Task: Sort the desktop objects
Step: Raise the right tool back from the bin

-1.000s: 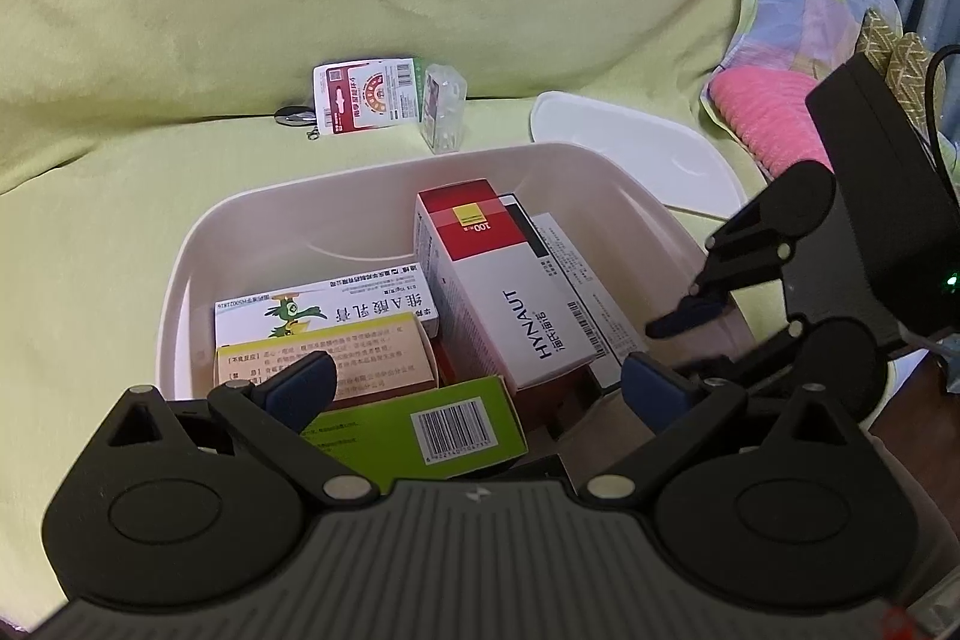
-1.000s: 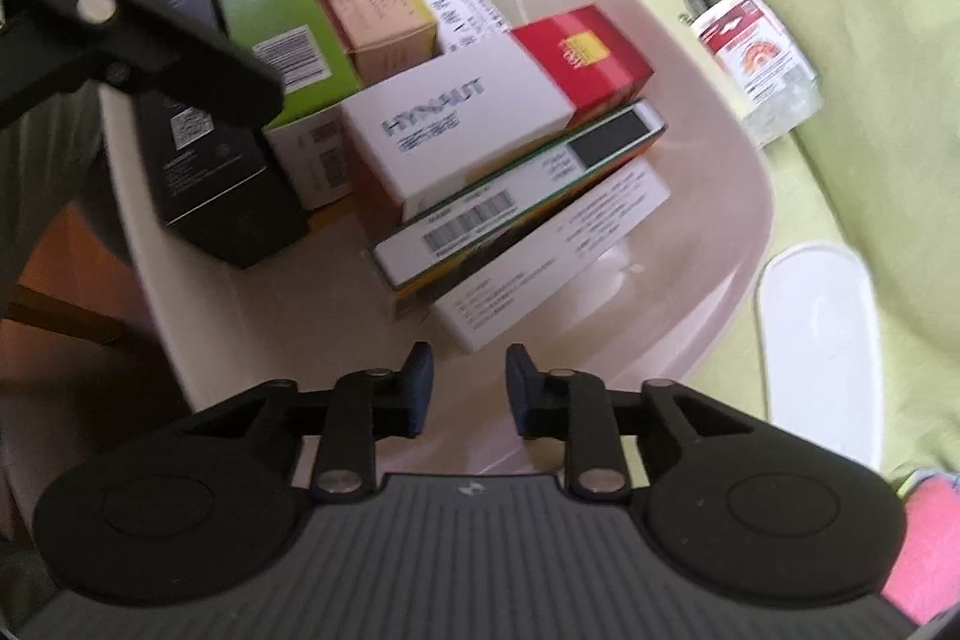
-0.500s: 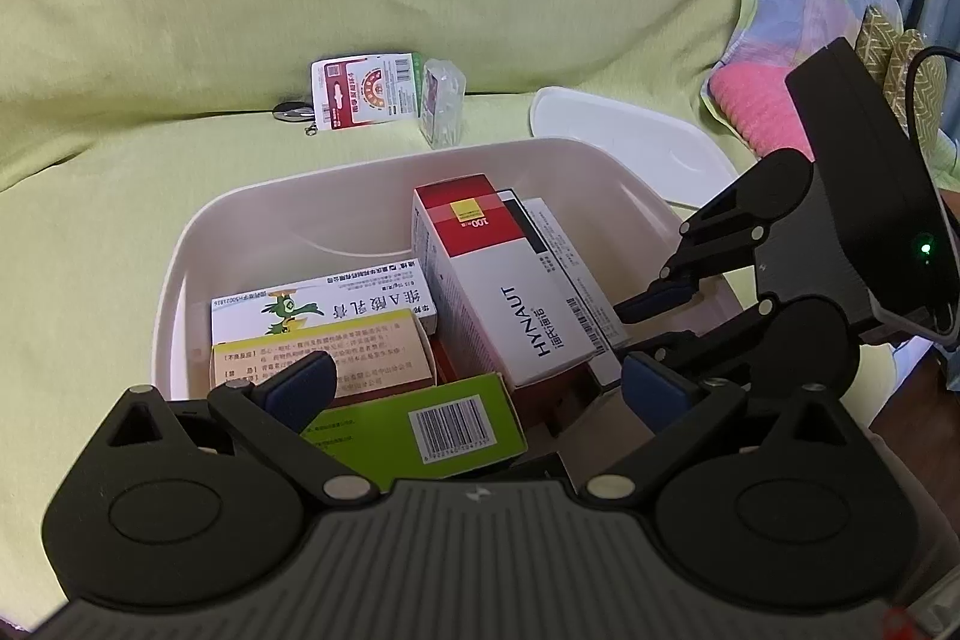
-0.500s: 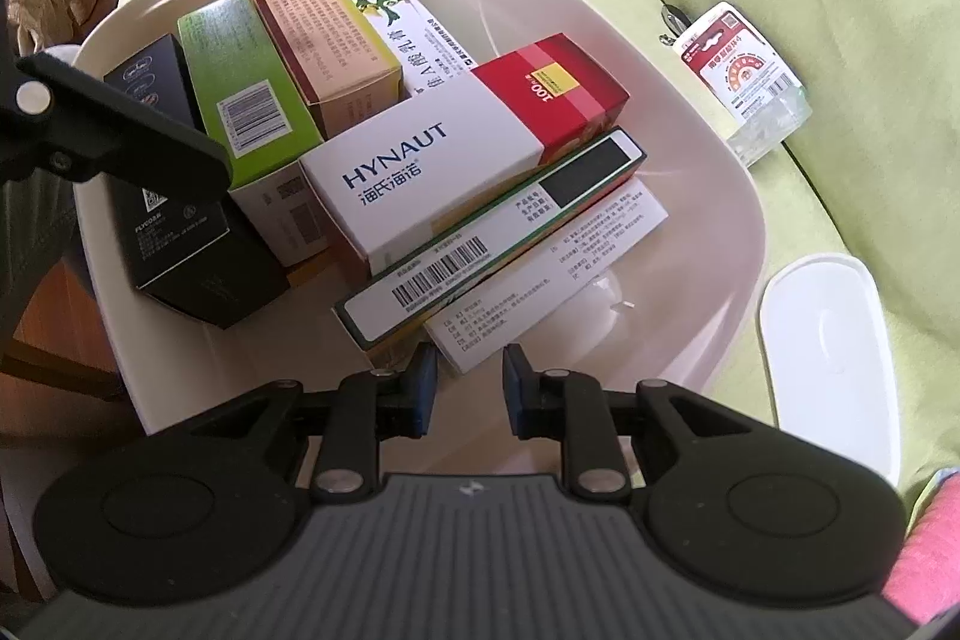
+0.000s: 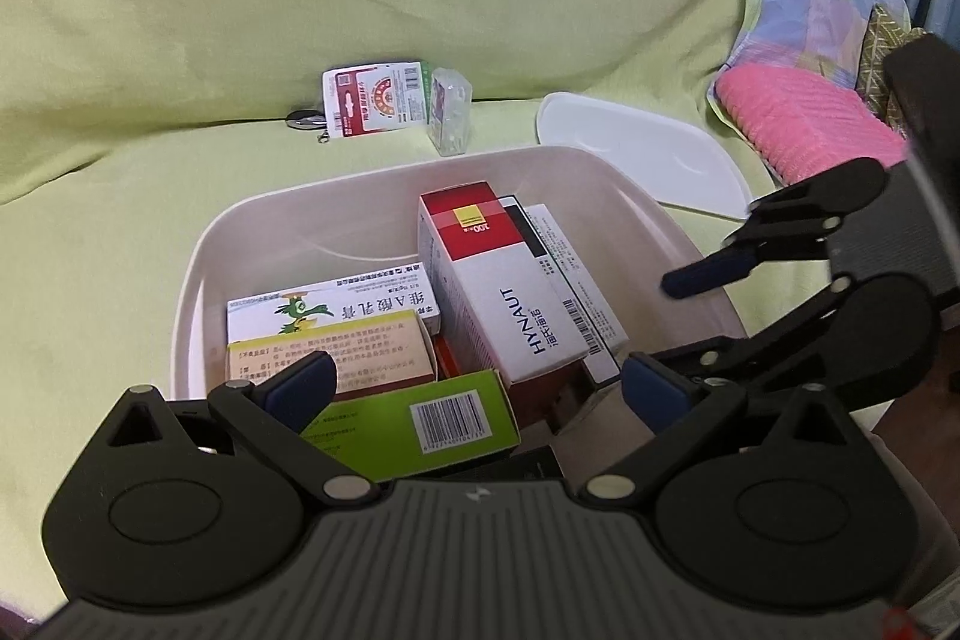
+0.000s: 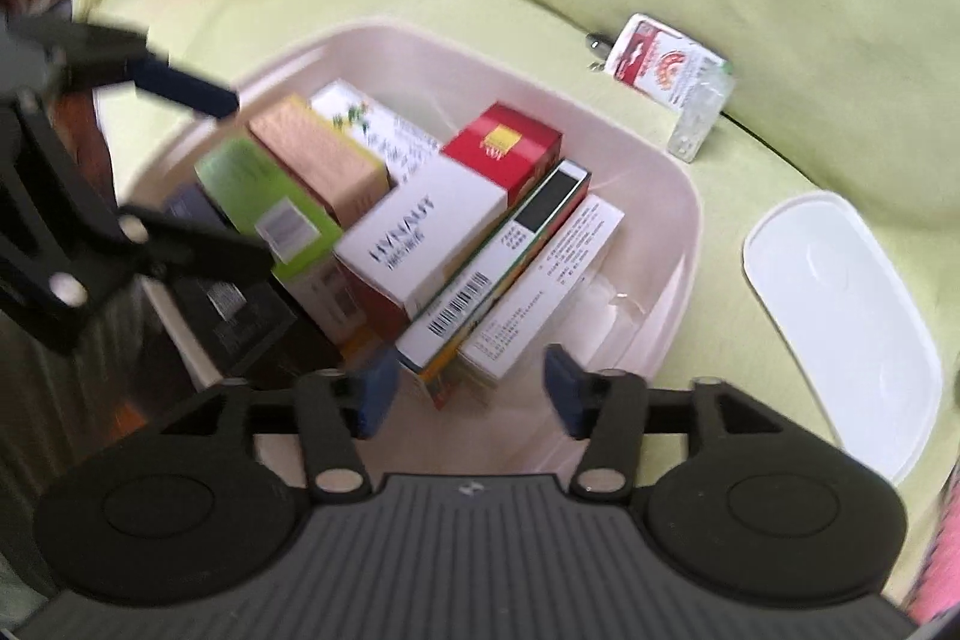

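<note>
A cream plastic bin on the green sofa holds several medicine boxes, among them a white and red HYNAUT box and a green box. My left gripper hangs open over the bin's near edge with nothing between its fingers. My right gripper is at the bin's right side. In the blurred right wrist view, the right gripper stands open and empty above the bin, near the flat boxes beside the HYNAUT box. The left gripper shows at the left.
Behind the bin on the sofa lie a red and white sachet, a clear plastic case and a metal key fob. A white lid rests to the bin's right, near a pink cloth.
My right gripper has opened from nearly shut to wide and has swung back toward the bin's right side. The left gripper and the boxes have stayed put.
</note>
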The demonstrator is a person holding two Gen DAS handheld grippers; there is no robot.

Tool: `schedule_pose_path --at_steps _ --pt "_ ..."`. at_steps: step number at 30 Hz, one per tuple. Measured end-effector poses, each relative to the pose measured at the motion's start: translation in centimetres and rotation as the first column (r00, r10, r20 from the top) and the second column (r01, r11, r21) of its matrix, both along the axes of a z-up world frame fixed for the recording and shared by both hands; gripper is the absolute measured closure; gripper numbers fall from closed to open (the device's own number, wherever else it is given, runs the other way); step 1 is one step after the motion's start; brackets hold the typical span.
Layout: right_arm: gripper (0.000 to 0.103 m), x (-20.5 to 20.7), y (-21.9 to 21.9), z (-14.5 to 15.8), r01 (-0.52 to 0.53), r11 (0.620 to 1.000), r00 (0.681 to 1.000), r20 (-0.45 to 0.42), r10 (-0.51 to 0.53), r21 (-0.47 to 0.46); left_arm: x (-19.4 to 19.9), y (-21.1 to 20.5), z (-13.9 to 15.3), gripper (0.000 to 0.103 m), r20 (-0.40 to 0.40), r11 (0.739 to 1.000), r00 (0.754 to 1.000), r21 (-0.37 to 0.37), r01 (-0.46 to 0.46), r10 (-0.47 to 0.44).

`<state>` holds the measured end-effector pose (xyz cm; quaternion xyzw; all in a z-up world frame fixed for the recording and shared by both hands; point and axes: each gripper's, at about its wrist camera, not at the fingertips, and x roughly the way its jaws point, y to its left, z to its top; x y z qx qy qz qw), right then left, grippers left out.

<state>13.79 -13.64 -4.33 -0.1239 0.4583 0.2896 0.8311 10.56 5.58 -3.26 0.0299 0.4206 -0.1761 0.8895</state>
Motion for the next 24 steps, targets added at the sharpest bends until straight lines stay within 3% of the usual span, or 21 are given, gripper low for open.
schedule_pose_path --at_steps 7,15,24 --pt "0.024 -1.4 -2.0 1.5 0.144 0.985 0.99 0.001 -0.145 0.094 -1.5 -0.4 0.9 0.002 0.014 1.0 1.0 0.005 -0.014 0.014" --pt "0.017 -3.1 -4.0 2.7 0.257 0.949 0.966 -0.017 -0.258 0.18 -3.2 -0.9 1.9 0.002 0.027 1.0 0.999 0.013 -0.027 0.026" --pt "0.009 -4.7 -3.8 4.2 0.278 0.935 0.958 0.004 -0.286 0.222 -4.9 -1.1 2.9 0.002 0.043 0.998 0.998 0.033 -0.044 0.043"
